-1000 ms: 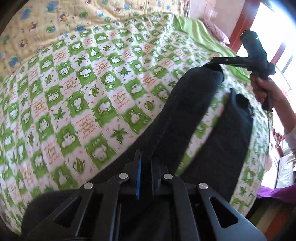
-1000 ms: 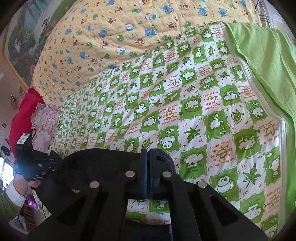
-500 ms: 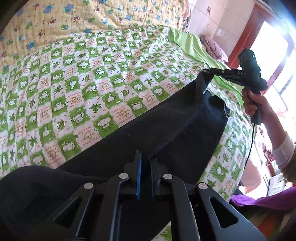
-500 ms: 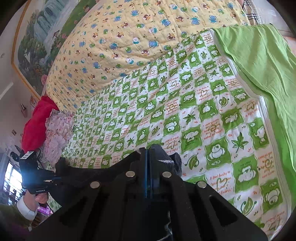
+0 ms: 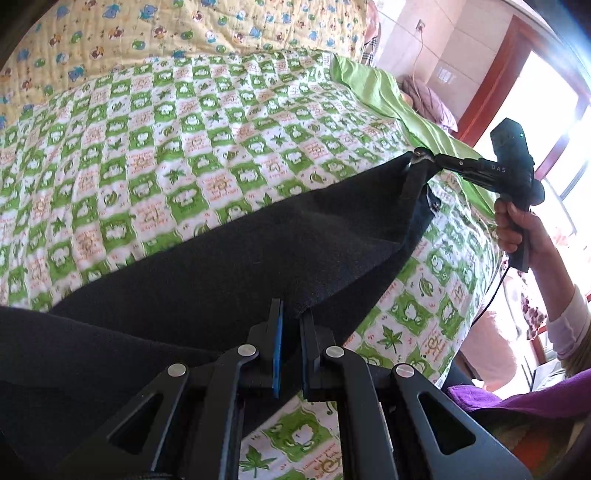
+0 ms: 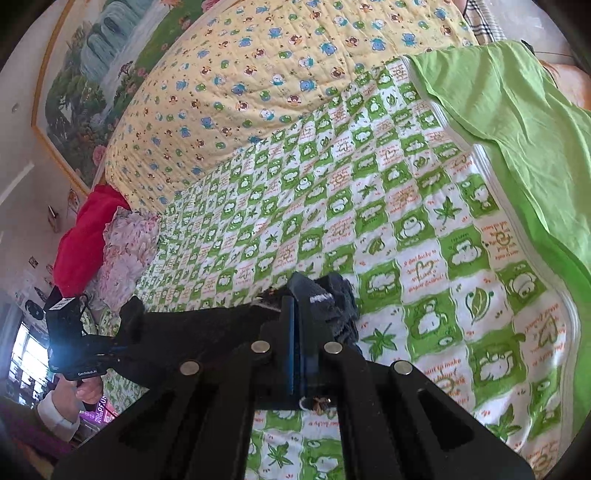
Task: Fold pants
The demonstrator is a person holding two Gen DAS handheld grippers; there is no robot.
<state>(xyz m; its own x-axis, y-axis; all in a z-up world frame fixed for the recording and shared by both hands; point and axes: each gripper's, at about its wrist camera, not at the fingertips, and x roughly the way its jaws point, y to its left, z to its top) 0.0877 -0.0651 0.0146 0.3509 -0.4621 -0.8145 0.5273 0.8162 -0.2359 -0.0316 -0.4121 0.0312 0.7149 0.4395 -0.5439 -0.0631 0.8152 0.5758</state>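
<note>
- Bed [image 6: 207, 122]: yellow quilt [image 6: 258, 66] toward 12 o'clock.
- Checked blanket [image 6: 388, 206] over the middle, green sheet [image 6: 517, 122] at 2 o'clock.
- Red pillow [image 6: 79, 236] and floral pillow [image 6: 123, 251] at 9 o'clock.
- Pants [image 5: 240, 266] partly touch the blanket.

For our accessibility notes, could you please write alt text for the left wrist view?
Black pants hang stretched above a green-and-white checked quilt, one end pinched in the left gripper, the far end in the right gripper. A yellow cartoon-print quilt lies behind.
</note>
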